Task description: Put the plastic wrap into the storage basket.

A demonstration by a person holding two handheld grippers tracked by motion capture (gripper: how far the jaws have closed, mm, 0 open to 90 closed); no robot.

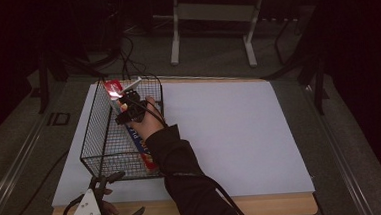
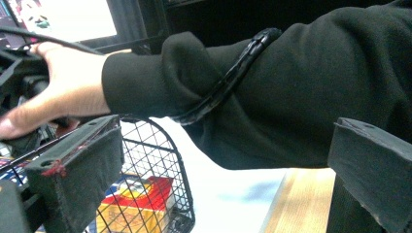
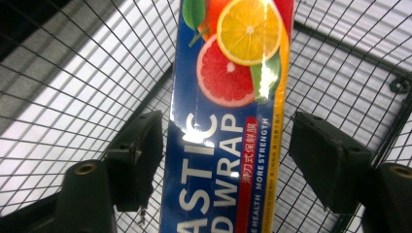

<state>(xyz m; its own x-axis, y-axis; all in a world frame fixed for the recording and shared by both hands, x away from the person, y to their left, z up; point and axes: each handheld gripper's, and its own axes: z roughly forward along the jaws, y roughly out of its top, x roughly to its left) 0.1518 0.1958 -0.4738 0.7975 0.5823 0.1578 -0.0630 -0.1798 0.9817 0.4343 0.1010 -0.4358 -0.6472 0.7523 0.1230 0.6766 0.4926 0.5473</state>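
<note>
Letting go: right gripper fingers stand apart beside the wrap box in the basket; lift straight up.

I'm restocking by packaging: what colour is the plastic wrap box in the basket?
Mostly blue, with white lettering and citrus slices; the plastic wrap box shows best in the right gripper view.

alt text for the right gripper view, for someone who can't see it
A blue plastic wrap box printed with citrus slices lies inside a black wire basket, between the open right gripper. Its two black jaws stand on either side of the box, with a gap showing at the right jaw.
</note>
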